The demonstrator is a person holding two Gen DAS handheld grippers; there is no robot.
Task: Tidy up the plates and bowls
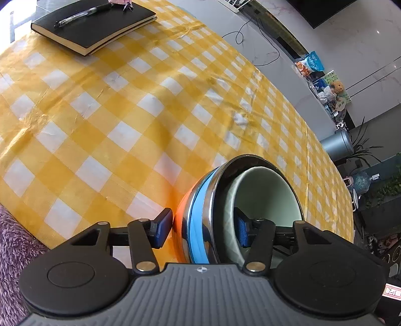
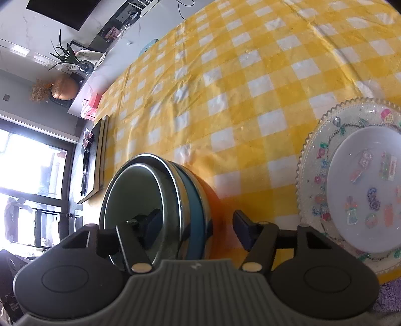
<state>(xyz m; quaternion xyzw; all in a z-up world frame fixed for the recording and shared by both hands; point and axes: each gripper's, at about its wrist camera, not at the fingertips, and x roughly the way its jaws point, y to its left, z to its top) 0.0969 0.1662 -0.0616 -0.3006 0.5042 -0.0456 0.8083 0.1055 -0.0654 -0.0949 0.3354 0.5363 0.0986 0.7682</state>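
Note:
A stack of nested bowls sits on the yellow checked tablecloth [image 1: 125, 105]: an orange and blue steel-rimmed outer bowl [image 1: 198, 218] with a pale green bowl [image 1: 265, 190] inside it. My left gripper [image 1: 203, 229] straddles the stack's near wall, one pad outside and one inside the green bowl, jaws open. In the right wrist view my right gripper [image 2: 198, 225] straddles the same stack [image 2: 193, 200] the same way, jaws open. A clear beaded plate [image 2: 315, 160] with a white plate [image 2: 351, 175] on it lies at the right.
A black notebook [image 1: 92, 27] with a pen [image 1: 82, 15] lies at the far left of the table. A purple fluffy cloth [image 1: 12, 250] hangs at the near edge. The table edge, a cable and shelves run along the far side.

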